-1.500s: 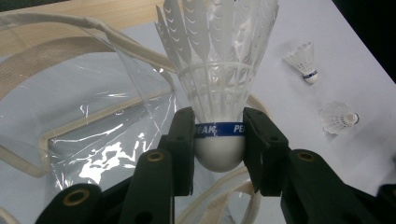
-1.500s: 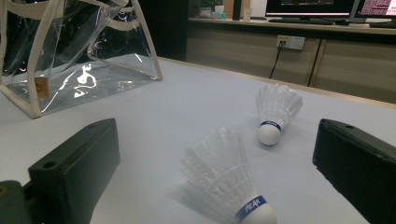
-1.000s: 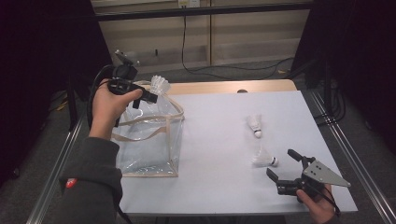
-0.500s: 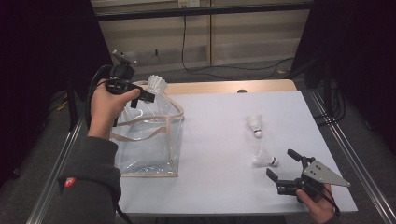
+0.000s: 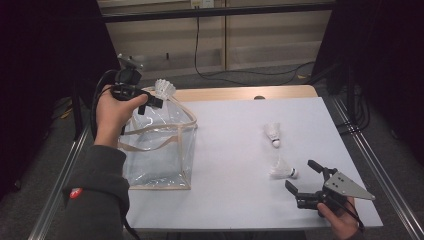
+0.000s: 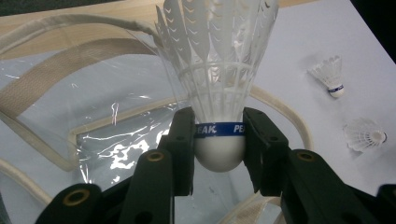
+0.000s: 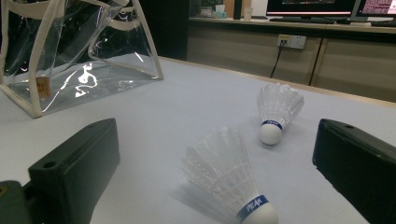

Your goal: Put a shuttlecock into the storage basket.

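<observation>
The person wears a dark grey sleeve (image 5: 95, 195) with a small red patch (image 5: 75, 192) on it. Each hand-held gripper is black with blocky jaws pierced by brass-ringed holes; the left hand-held gripper (image 5: 150, 102) trails a black cable, the right hand-held gripper (image 5: 302, 176) carries a grey three-cornered plate (image 5: 347, 186) dotted with screws.

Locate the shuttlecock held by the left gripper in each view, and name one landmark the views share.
High view: held shuttlecock upper left, above the clear bag.
Left gripper view: centre, cork pinched between the jaws of the left gripper.
Right gripper view: not in this picture.
Shared landmark: the clear bag.
</observation>
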A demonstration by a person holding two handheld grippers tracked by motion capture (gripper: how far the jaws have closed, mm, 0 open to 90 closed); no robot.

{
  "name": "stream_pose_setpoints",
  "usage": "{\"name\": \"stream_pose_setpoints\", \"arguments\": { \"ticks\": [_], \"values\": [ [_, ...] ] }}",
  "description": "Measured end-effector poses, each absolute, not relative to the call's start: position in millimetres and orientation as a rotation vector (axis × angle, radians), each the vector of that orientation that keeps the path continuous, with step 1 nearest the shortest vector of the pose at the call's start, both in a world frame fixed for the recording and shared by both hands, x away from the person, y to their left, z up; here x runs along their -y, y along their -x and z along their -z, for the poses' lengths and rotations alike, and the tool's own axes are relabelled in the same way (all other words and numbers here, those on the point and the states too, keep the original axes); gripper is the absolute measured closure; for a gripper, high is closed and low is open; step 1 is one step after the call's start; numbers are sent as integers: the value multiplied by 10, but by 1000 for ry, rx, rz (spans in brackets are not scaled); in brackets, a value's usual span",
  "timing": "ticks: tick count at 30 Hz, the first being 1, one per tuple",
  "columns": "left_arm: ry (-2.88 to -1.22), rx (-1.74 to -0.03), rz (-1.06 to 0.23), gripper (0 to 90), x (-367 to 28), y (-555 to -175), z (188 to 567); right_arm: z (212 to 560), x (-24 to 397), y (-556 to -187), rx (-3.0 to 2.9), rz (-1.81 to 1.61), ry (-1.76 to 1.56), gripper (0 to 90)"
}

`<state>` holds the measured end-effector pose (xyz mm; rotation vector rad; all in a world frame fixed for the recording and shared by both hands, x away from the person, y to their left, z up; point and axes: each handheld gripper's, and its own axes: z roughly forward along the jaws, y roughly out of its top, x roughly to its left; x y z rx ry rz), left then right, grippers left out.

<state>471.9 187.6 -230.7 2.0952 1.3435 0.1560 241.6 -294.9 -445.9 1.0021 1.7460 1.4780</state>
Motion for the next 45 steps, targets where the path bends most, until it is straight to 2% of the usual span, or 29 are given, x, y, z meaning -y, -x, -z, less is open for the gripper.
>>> {"name": "stream_pose_setpoints", "arguments": {
  "ticks": [45],
  "values": [
    [-2026, -1453, -200, 658, -2074, -4795, 2466, 4454, 2945, -2414, -1744, -1480, -993, 7]
  ]
}}
